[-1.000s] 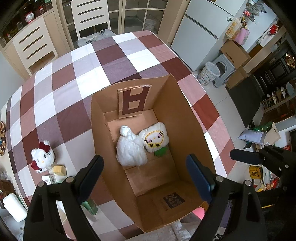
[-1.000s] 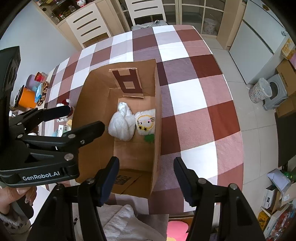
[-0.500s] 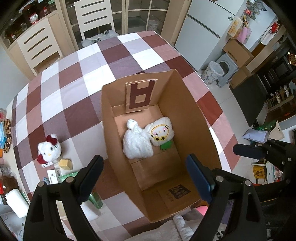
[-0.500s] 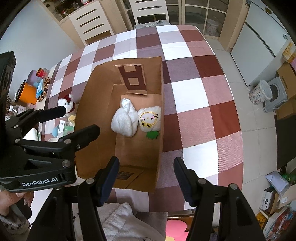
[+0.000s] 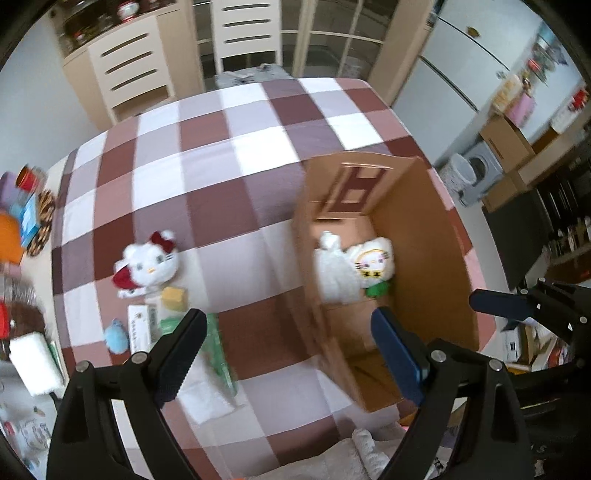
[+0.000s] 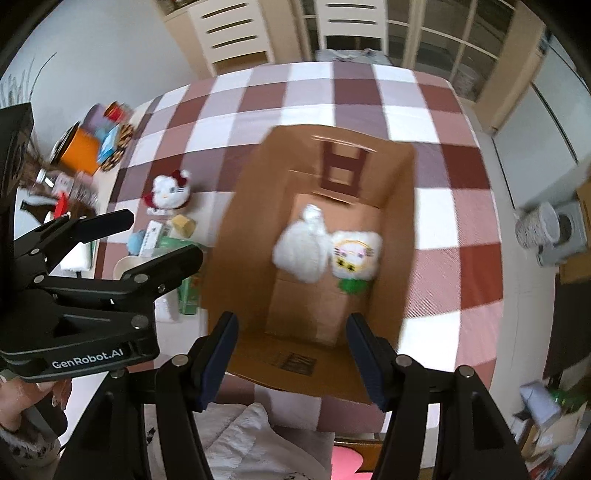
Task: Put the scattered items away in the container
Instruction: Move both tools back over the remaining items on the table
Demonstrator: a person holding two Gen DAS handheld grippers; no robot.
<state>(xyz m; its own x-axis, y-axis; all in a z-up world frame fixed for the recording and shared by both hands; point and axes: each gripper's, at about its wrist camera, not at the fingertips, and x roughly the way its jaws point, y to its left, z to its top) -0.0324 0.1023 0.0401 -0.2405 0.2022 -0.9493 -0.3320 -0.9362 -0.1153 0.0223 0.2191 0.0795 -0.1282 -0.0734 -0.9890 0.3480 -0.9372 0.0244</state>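
An open cardboard box (image 5: 424,236) (image 6: 247,221) stands on the checked tablecloth. Inside lie a white plush (image 5: 334,271) (image 6: 301,251) and a white cloud-face plush (image 5: 375,260) (image 6: 356,254). Left of the box a Hello Kitty plush (image 5: 147,264) (image 6: 168,190) lies on the table with a yellow block (image 5: 173,297) (image 6: 183,221), a white carton (image 5: 138,326), a small blue toy (image 5: 114,336) and a green packet (image 5: 216,347) (image 6: 184,266). My left gripper (image 5: 286,350) is open and empty, high above the table left of the box. My right gripper (image 6: 291,350) is open and empty above the box's near end.
An orange pot (image 6: 79,151) and jars (image 6: 116,110) crowd the table's left edge. A white sponge (image 5: 33,360) lies at the near left. Chairs (image 5: 245,29) stand behind the table. A fridge (image 5: 461,62) and a bin (image 5: 458,173) are to the right.
My left gripper has swung left, so the Hello Kitty plush and small items are now in front of it and the box sits to its right. My right gripper shifted slightly. Both stay open.
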